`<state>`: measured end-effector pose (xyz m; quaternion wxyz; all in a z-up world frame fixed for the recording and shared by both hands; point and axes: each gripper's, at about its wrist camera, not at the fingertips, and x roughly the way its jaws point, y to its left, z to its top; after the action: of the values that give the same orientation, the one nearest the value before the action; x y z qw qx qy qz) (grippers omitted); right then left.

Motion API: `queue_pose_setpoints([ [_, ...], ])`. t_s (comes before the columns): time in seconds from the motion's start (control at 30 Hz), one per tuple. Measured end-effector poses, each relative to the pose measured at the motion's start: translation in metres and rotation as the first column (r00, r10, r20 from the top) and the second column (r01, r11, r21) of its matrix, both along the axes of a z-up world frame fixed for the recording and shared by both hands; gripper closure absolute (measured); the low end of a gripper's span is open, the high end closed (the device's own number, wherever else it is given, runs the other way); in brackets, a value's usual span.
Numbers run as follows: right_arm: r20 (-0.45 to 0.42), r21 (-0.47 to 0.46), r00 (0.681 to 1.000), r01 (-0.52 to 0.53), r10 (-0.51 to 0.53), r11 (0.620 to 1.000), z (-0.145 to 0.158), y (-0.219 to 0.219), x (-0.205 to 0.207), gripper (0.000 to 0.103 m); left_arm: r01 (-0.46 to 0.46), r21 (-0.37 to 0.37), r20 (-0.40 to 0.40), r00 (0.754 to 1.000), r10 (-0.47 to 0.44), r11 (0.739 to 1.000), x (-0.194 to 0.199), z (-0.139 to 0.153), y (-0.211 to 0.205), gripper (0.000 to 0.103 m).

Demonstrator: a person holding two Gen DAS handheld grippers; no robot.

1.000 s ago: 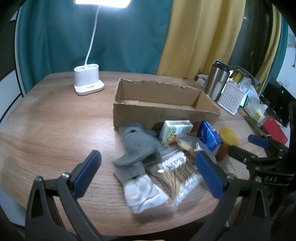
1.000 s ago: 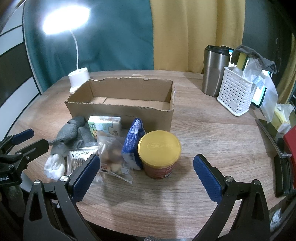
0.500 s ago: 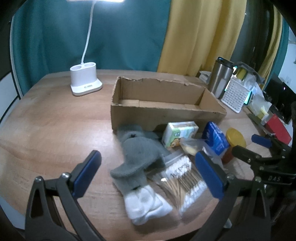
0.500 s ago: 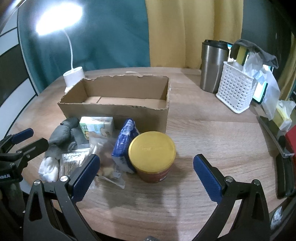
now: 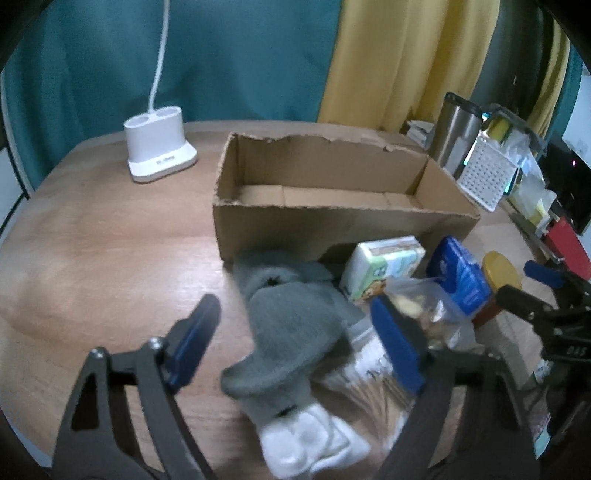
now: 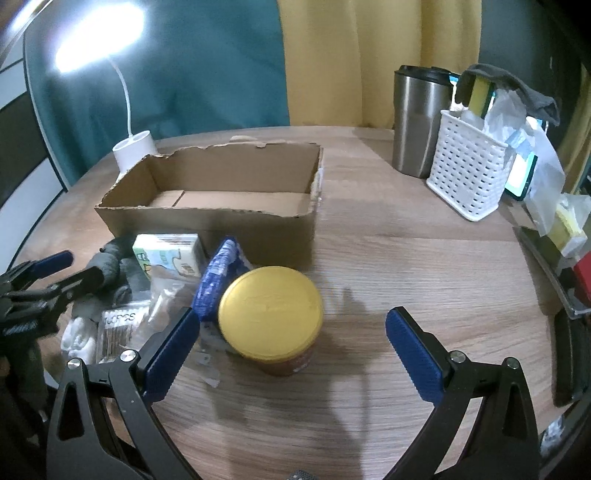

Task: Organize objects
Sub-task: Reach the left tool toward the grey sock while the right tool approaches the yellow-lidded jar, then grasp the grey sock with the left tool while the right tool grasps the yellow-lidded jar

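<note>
The grey sock [image 5: 291, 328] with its white toe lies bunched on the wooden table [image 5: 92, 258], just in front of the near wall of the open cardboard box [image 5: 332, 218], at the left end of a row of small things. Your left gripper [image 5: 295, 341] hovers right over it, its blue-padded jaws spread wide with the sock between them; whether either pad touches the fabric you cannot tell through the blur. Partly under the sock's right side lies a clear bag of cotton swabs [image 5: 373, 384]. Beyond that, a small green-and-white carton [image 5: 384, 266] rests against the box wall, with a clear snack bag [image 5: 417, 306] in front of it and a blue packet [image 5: 461, 280] standing on edge just beside.

At the right end of the row stands the jar with the yellow lid [image 6: 271, 308], touching or nearly touching the blue packet. Your right gripper [image 6: 291, 352] is held low in front of it, jaws spread wide and holding nothing, with the jar toward the left finger.

The box holds nothing that shows; its bottom flaps are bare. Behind its left corner sits the white lamp base [image 5: 159, 155], its lamp head [image 6: 98, 35] glowing above. To the right of the box, well apart from it, stand a steel tumbler [image 6: 419, 122] and a white perforated basket [image 6: 465, 177] stuffed with sponges and plastic.
</note>
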<state>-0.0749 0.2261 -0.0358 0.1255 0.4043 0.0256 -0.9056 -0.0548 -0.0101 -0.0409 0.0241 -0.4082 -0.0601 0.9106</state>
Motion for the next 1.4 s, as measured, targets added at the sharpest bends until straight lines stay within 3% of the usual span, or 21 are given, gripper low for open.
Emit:
queue_pose_setpoints([
  [0.1, 0.004, 0.002, 1.0, 0.0, 0.0, 1.0, -0.001, 0.003, -0.001, 0.001, 0.001, 0.004, 0.031, 1.0, -0.001, 1.0, -0.007, -0.007, -0.003, 0.029],
  [0.23, 0.016, 0.013, 1.0, -0.017, 0.017, 1.0, -0.005, 0.001, -0.005, 0.012, 0.004, 0.021, 0.073, 0.997, -0.006, 1.0, -0.016, -0.014, -0.008, 0.029],
  [0.4, 0.034, 0.006, 0.999, -0.03, 0.03, 1.0, -0.009, -0.003, -0.01, 0.013, 0.021, 0.025, 0.103, 0.994, -0.023, 0.999, -0.022, -0.022, -0.006, 0.029],
  [0.47, 0.037, 0.001, 0.999, -0.033, 0.033, 0.999, -0.01, -0.004, -0.011, 0.013, 0.037, 0.044, 0.103, 0.994, -0.041, 0.998, -0.021, -0.023, -0.005, 0.034],
  [0.5, 0.035, 0.0, 0.999, -0.037, 0.037, 0.999, -0.01, -0.004, -0.012, 0.015, 0.045, 0.053, 0.106, 0.993, -0.05, 0.998, -0.021, -0.023, -0.005, 0.041],
  [0.6, 0.042, -0.013, 0.998, -0.052, 0.052, 0.999, -0.01, -0.004, -0.014, 0.039, 0.053, 0.071, 0.105, 0.993, -0.06, 0.996, -0.021, -0.023, -0.006, 0.044],
  [0.93, 0.016, -0.024, 0.998, -0.059, 0.059, 0.998, 0.0, -0.002, -0.009, 0.042, 0.057, 0.115, 0.076, 0.995, -0.066, 0.992, -0.016, -0.01, -0.013, 0.052],
  [1.4, -0.056, -0.016, 0.996, -0.065, 0.064, 0.998, 0.036, -0.001, -0.013, 0.042, 0.072, 0.131, -0.061, 0.996, -0.065, 0.989, 0.002, 0.046, -0.017, 0.053],
])
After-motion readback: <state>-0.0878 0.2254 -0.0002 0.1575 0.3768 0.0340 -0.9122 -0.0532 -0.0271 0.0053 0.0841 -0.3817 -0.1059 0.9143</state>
